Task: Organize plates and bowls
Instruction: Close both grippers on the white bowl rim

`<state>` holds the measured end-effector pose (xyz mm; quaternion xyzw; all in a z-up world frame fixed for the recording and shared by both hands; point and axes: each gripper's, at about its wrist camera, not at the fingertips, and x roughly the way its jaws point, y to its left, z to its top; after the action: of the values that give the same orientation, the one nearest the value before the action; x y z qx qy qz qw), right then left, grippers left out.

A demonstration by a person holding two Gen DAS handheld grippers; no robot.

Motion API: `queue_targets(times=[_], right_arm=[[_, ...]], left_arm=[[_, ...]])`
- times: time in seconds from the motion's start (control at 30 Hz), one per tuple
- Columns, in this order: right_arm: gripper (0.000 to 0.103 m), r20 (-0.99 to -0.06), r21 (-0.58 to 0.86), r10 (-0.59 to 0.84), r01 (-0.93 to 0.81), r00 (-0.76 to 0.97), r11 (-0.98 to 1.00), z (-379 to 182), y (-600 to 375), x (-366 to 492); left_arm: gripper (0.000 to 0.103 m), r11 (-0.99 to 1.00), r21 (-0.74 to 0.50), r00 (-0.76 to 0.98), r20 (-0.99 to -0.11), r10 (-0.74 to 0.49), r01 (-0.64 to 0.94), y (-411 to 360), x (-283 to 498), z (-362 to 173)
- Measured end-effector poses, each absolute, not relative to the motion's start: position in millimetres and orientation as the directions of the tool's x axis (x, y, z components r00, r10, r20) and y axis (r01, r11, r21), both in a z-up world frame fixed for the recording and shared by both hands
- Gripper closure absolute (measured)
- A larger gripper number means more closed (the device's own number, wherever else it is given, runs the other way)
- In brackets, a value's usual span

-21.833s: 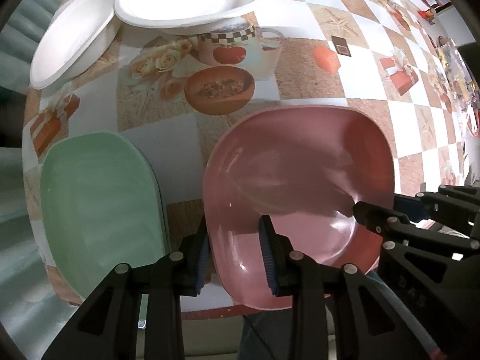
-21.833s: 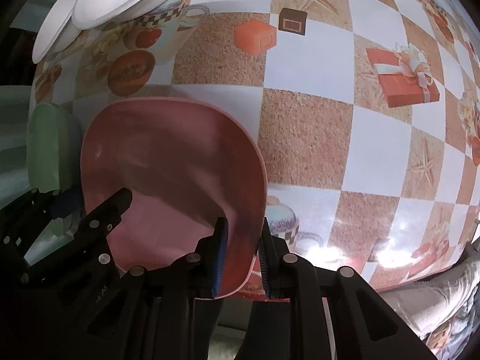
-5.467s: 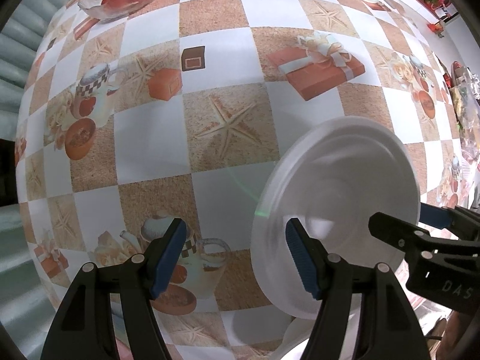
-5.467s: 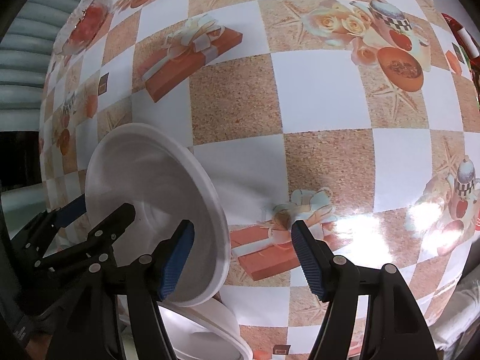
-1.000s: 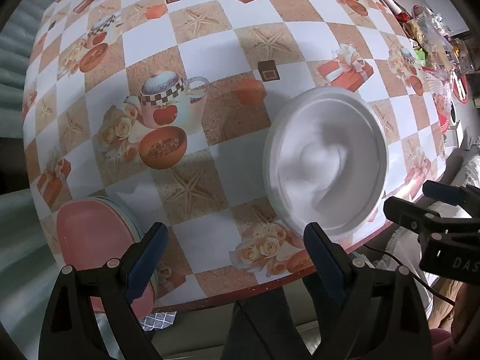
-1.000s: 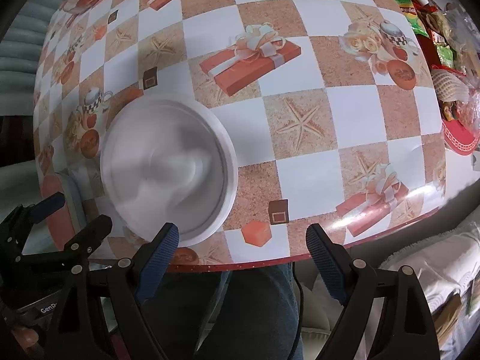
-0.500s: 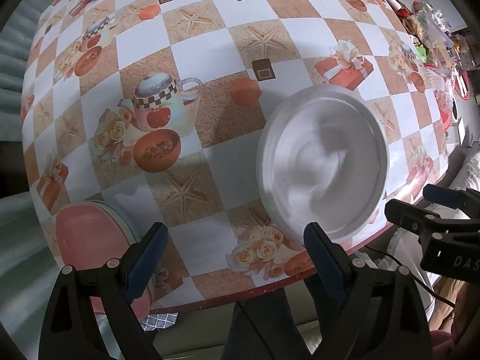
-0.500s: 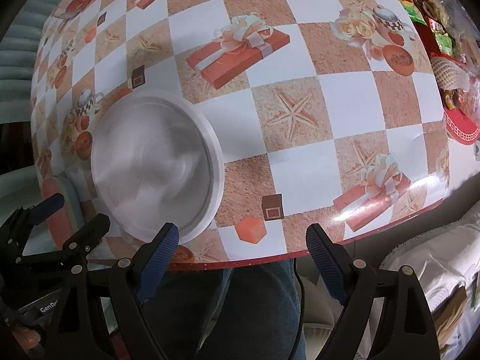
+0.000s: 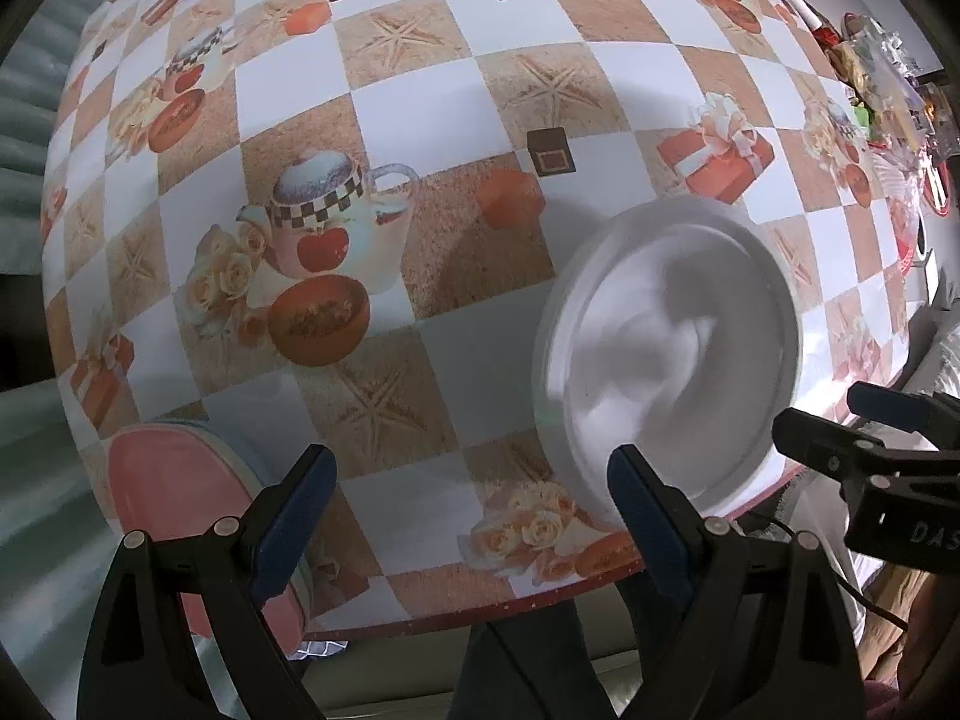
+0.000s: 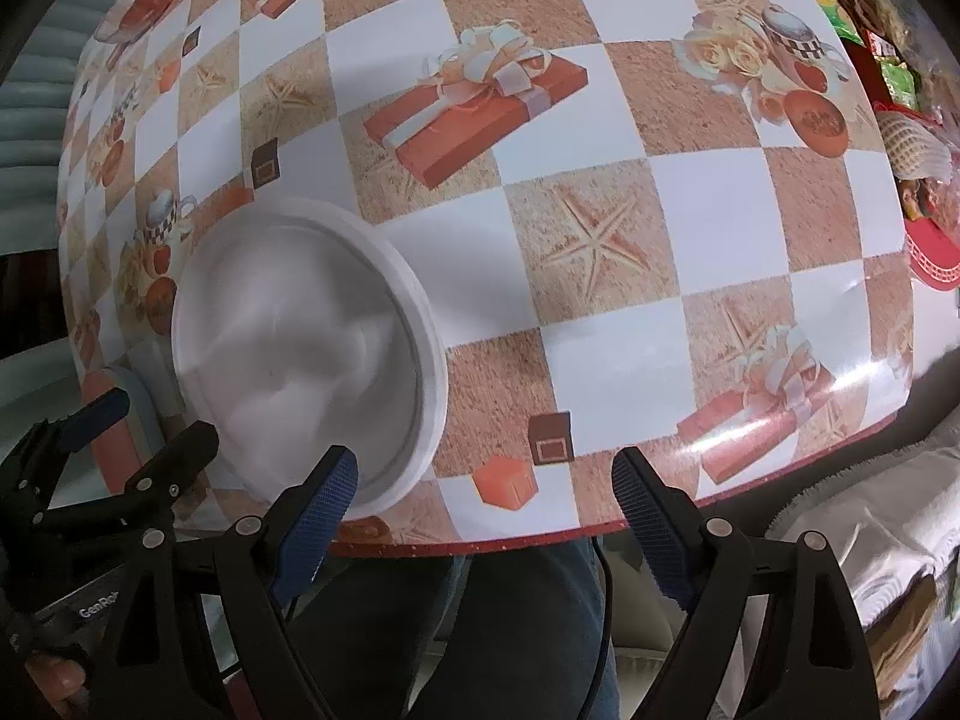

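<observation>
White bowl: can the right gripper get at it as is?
Probably yes. The right gripper is open and empty above the table edge, the white bowl sits uncovered beside its left finger, and the left gripper stands clear.

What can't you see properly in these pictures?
- Left wrist view: the pink plate is partly covered by a finger of the left gripper; what lies under the plate shows only as a pale rim.
- Both views: the white bowl looks smeared inside, so whether it is one bowl or several cannot be told.
- Right wrist view: the packets at the right edge are cut off and too small to name.
</observation>
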<state>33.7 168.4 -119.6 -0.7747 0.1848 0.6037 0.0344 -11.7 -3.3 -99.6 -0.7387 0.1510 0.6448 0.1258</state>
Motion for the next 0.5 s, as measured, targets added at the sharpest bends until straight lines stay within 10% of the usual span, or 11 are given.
queue_targets(times=[0.5], right_arm=[[0.015, -0.932, 0.216, -0.294, -0.327, 0.212, -0.920, -154, 162, 0]], left_arm=[[0.010, -0.913, 0.004, 0.155, -0.985, -0.074, -0.409, 13, -34, -137]])
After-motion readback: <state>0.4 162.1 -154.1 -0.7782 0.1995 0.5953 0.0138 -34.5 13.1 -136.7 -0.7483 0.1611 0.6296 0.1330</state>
